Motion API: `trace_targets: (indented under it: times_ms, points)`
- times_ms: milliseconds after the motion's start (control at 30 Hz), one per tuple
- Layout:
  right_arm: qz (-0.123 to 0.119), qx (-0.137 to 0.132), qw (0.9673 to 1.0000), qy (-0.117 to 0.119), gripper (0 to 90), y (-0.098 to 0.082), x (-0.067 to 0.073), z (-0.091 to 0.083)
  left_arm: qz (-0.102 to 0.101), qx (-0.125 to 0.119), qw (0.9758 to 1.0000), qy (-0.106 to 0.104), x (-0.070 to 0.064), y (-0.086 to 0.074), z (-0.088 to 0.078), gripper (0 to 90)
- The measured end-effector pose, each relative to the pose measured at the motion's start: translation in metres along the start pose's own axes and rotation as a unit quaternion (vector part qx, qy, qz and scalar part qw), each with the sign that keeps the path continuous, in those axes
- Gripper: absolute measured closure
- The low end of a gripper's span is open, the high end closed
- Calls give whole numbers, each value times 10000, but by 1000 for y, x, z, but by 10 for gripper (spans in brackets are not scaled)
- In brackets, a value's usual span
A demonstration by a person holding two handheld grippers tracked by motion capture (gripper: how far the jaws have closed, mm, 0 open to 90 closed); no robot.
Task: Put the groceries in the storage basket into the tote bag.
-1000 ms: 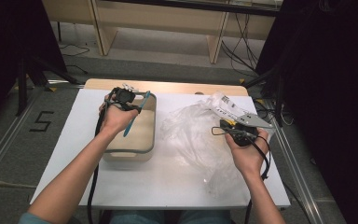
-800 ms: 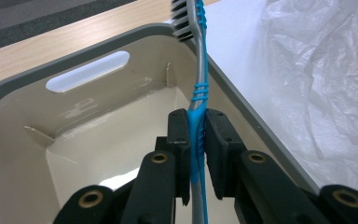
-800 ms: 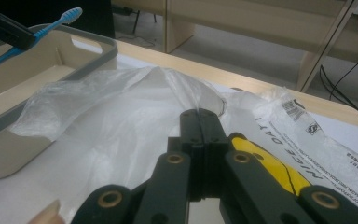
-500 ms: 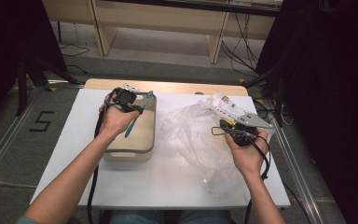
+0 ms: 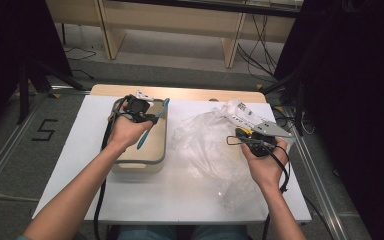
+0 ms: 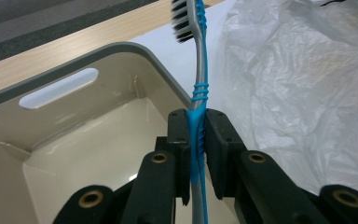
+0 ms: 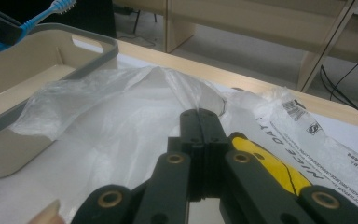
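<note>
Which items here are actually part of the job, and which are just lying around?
In play: blue toothbrush clamped in left gripper, beige bin, clear plastic bag, right gripper.
Lying about: yellow object, floor cables.

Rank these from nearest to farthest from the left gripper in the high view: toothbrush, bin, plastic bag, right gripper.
1. Toothbrush: clamped in the left gripper.
2. Bin: directly beneath it.
3. Plastic bag: to its right, mid-table.
4. Right gripper: far right, on the bag.
</note>
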State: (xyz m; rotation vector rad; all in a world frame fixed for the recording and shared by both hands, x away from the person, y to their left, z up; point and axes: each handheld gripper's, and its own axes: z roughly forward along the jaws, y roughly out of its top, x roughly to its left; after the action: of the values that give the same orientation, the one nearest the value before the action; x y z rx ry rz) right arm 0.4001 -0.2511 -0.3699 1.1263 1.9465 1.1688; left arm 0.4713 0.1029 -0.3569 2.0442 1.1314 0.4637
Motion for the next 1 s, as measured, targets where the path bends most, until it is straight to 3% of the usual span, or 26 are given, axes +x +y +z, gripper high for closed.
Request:
trace_targets:
  times_ms: [1000]
  points:
    - [-17, 17, 10000, 2, 900, 0, 0, 0, 282, -104, 9987, -419, -33, 1, -10, 802]
